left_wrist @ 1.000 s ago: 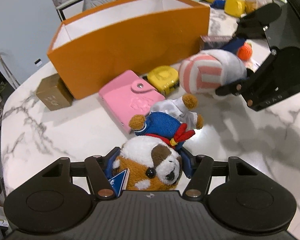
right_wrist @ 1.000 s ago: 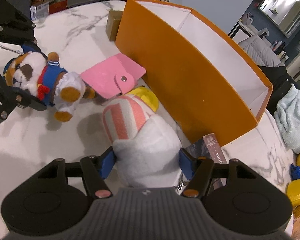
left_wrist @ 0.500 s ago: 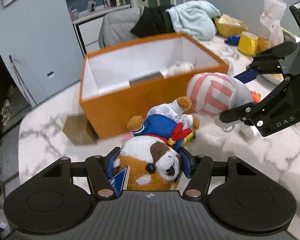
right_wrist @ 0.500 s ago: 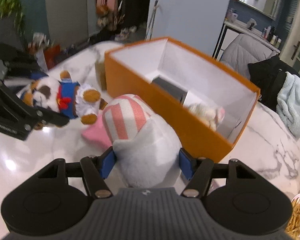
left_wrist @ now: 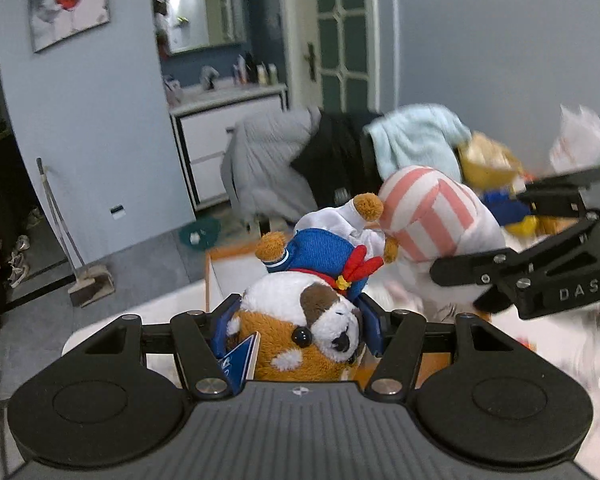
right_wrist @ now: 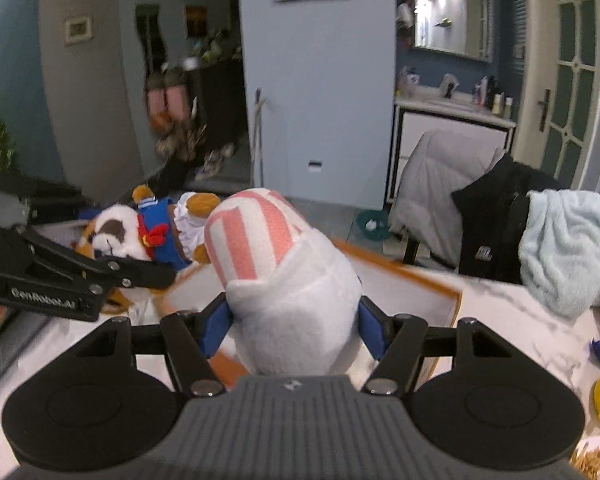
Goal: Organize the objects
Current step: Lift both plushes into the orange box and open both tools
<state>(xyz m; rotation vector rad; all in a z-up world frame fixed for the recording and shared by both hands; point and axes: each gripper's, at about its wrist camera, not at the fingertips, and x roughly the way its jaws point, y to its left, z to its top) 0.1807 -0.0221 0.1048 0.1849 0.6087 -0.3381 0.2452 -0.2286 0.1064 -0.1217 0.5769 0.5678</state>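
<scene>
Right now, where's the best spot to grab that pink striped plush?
Grip the pink striped plush across its white lower body, from the end away from the stripes, as the right claw does: that part is soft and fits between the blue pads.

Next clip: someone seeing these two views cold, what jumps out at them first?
Two soft toys held up side by side above an orange box. The left tongs pinch a brown-and-white dog toy in a blue sailor outfit by its head; the right tongs squeeze a white toy with pink stripes. Behind them, a chair draped with clothes and a pale blue towel.
</scene>
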